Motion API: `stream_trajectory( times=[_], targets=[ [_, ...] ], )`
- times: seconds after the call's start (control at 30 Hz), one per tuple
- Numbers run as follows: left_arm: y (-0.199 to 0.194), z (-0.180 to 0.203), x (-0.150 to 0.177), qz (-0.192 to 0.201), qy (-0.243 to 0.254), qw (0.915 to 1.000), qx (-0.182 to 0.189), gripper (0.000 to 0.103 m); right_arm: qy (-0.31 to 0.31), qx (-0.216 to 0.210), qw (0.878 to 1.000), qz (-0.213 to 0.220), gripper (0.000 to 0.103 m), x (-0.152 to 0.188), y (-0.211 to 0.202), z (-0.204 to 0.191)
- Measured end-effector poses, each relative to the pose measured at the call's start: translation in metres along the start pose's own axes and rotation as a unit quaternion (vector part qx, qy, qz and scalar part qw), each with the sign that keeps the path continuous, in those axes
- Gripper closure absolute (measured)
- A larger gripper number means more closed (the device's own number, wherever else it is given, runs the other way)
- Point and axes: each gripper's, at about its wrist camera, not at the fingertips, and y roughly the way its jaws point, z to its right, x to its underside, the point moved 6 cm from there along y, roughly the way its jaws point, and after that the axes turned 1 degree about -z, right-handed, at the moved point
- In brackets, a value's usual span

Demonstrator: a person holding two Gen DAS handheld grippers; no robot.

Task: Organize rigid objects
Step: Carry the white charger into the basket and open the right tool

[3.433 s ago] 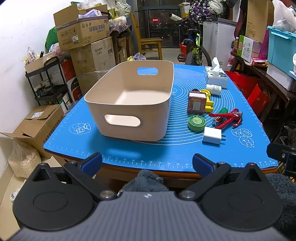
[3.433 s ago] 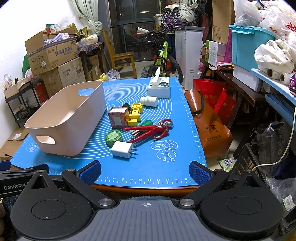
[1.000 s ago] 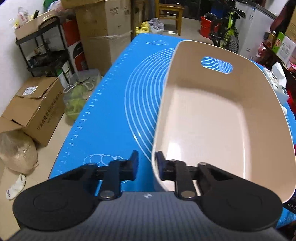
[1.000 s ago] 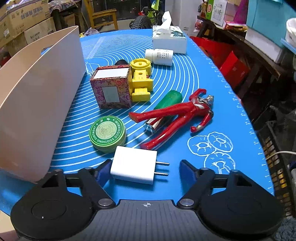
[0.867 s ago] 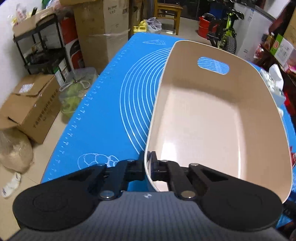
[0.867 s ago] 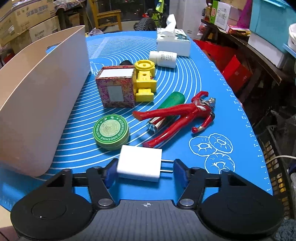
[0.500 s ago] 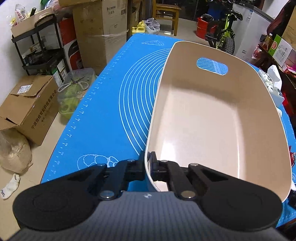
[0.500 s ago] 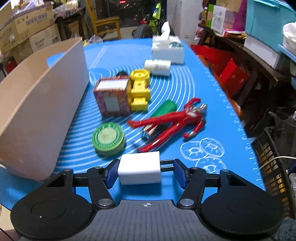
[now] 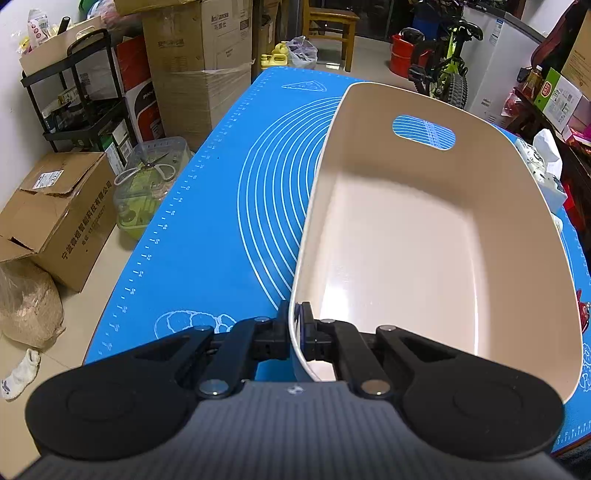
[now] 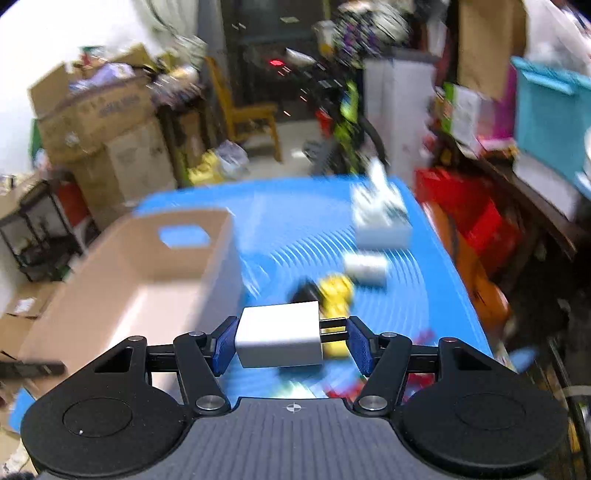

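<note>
Cluttered home storeroom. Stacked cardboard boxes (image 9: 192,48) left of worktop (image 9: 207,221); black wire rack (image 9: 74,96) beside them; wooden chair (image 9: 328,26) and bicycle (image 9: 443,55) beyond worktop's far end.

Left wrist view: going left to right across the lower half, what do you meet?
Sack of grain → cardboard box → clear container with scissors → blue mat → beige bin, its near rim pinched by the left gripper.

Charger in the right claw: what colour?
White charger, with metal prongs. Right wrist view shows it best.
</note>
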Motion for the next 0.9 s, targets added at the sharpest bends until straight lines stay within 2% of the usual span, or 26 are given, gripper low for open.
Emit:
stream_trajectory(
  times=[0.13, 0.33, 0.47, 0.7, 0.9],
  targets=[
    [0.001, 0.0, 0.0, 0.0, 0.001, 1.0, 0.001, 0.097, -0.042, -0.035, 0.998, 0.016, 0.037, -0.03, 0.009, -0.041],
    [0.001, 0.001, 0.0, 0.0, 0.004, 1.0, 0.003, 0.097, -0.116, -0.072, 0.991, -0.01, 0.037, -0.039, 0.044, -0.109],
    [0.002, 0.001, -0.001, 0.001, 0.002, 1.0, 0.003, 0.097, -0.135, -0.08, 0.986, -0.048, 0.037, -0.029, 0.068, -0.142],
    [0.002, 0.0, -0.001, 0.001, 0.002, 1.0, 0.004, 0.097, -0.142, -0.061, 0.979, -0.13, 0.037, 0.002, 0.106, -0.156],
    [0.002, 0.0, -0.001, -0.001, 0.0, 1.0, 0.005, 0.097, -0.18, -0.046, 0.964, -0.192, 0.037, 0.028, 0.133, -0.166]
  ],
)
